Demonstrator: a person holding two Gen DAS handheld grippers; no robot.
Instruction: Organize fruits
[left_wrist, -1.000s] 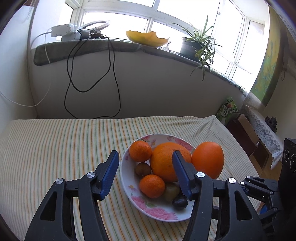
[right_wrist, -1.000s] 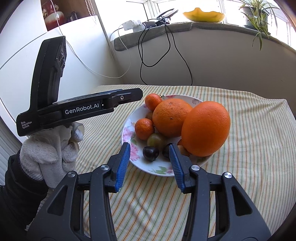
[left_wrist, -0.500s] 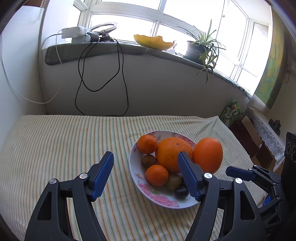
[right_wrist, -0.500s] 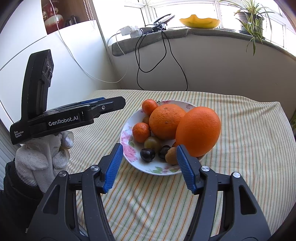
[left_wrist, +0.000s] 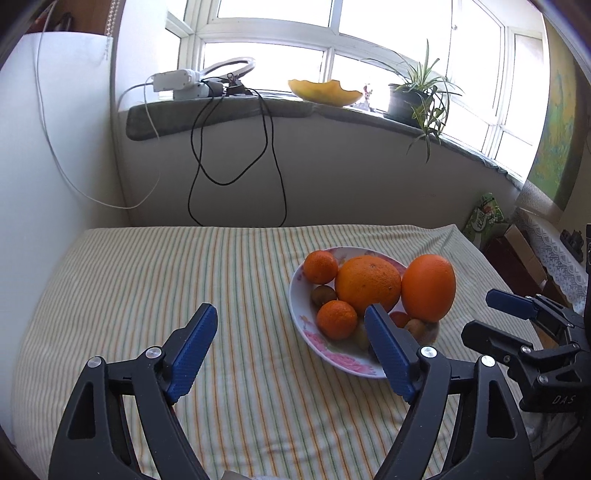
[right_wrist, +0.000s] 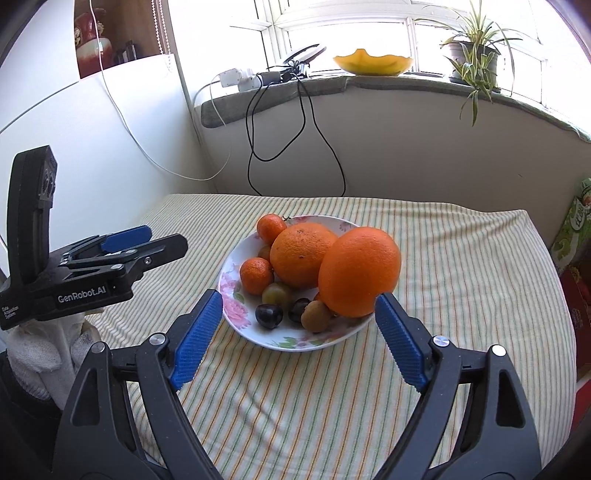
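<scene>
Right, my left gripper (left_wrist: 291, 350) and right gripper (right_wrist: 299, 336) were both opening, nothing between the fingers; the floral white ceramic plate (right_wrist: 236, 306) of oranges and small fruits sat just ahead, ready for picking.

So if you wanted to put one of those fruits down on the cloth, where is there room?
The striped cloth is bare to the left of the plate, out to the wall, and in front of it near both grippers. The strip behind the plate is free too. The plate itself is crowded, with the big orange sitting at its right rim.
</scene>
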